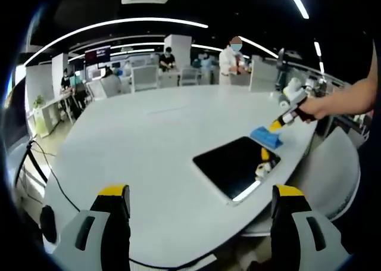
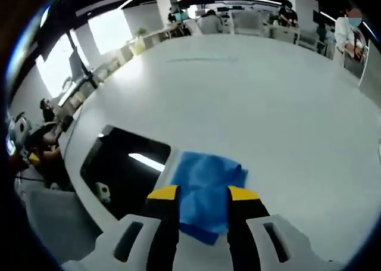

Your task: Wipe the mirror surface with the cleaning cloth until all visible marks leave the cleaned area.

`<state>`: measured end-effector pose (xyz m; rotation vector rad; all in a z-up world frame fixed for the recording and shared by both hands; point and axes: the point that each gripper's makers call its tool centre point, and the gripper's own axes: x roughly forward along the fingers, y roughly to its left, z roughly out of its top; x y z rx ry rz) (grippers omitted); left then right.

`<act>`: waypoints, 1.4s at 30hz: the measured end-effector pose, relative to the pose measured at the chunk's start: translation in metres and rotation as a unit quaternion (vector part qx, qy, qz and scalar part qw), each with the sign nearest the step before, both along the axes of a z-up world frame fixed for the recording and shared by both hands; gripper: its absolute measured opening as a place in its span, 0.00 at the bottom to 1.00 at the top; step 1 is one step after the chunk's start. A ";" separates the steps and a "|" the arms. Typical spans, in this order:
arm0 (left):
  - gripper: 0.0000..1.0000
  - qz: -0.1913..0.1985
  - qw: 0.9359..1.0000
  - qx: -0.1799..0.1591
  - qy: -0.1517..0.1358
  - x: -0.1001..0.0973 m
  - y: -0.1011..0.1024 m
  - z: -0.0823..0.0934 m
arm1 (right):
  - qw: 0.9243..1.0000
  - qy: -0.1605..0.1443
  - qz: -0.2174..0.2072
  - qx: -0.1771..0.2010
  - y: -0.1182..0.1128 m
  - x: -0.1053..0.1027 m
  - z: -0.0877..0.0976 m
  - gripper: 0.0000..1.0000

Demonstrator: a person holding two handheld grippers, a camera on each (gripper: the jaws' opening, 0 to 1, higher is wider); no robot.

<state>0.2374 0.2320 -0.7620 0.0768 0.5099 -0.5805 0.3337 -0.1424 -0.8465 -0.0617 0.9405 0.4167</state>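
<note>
From my left gripper (image 1: 199,208) I see its yellow-tipped grey jaws spread wide apart over the broad white oval counter (image 1: 149,140). A dark rectangular mirror (image 1: 236,165) lies flat near the counter's edge. At the mirror's far corner, my right gripper (image 1: 275,126) presses a blue cleaning cloth (image 1: 266,137).

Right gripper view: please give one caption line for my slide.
Right gripper shut on a crumpled blue cleaning cloth beside the dark rectangular mirror on a white table.
</note>
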 end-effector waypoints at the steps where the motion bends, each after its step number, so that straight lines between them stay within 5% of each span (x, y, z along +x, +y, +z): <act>1: 0.99 0.000 1.000 0.001 0.000 0.000 0.000 0.000 | 1.000 0.005 -0.004 -0.006 -0.001 0.000 -0.003 0.22; 2: 0.99 0.002 1.000 0.000 -0.001 0.001 0.002 0.001 | 0.999 0.013 -0.007 -0.033 -0.007 0.000 -0.008 0.20; 5: 0.99 0.005 1.000 0.000 0.000 0.002 0.004 0.000 | 1.000 0.012 -0.010 -0.019 0.000 0.003 -0.009 0.15; 9: 0.99 0.002 1.000 0.002 0.001 0.002 0.003 -0.001 | 0.999 0.019 -0.004 -0.048 -0.006 0.003 -0.018 0.12; 12: 0.99 0.002 1.000 0.002 0.001 0.002 0.003 0.000 | 0.999 0.024 -0.006 -0.038 -0.006 0.001 -0.021 0.13; 15: 0.99 0.002 1.000 0.004 0.002 0.001 0.004 -0.001 | 0.999 0.033 0.002 -0.043 -0.007 -0.003 -0.026 0.04; 20: 0.99 0.009 1.000 0.004 -0.002 0.002 0.010 0.003 | 0.999 0.034 -0.006 -0.037 -0.008 -0.005 -0.012 0.00; 24: 0.99 0.011 1.000 0.005 -0.001 0.003 0.011 0.002 | 0.998 0.067 -0.010 -0.010 0.000 -0.017 -0.013 0.00; 26: 0.99 0.012 1.000 0.004 0.000 0.002 0.012 0.000 | 0.997 0.074 0.003 -0.029 -0.001 -0.022 -0.019 0.00; 34: 0.99 0.010 1.000 0.005 0.001 0.001 0.010 -0.001 | 0.998 0.052 0.000 -0.047 0.000 -0.014 -0.028 0.20; 42: 0.99 0.011 1.000 0.009 0.005 -0.002 0.011 -0.004 | 0.997 0.026 0.020 -0.075 0.005 -0.011 -0.029 0.13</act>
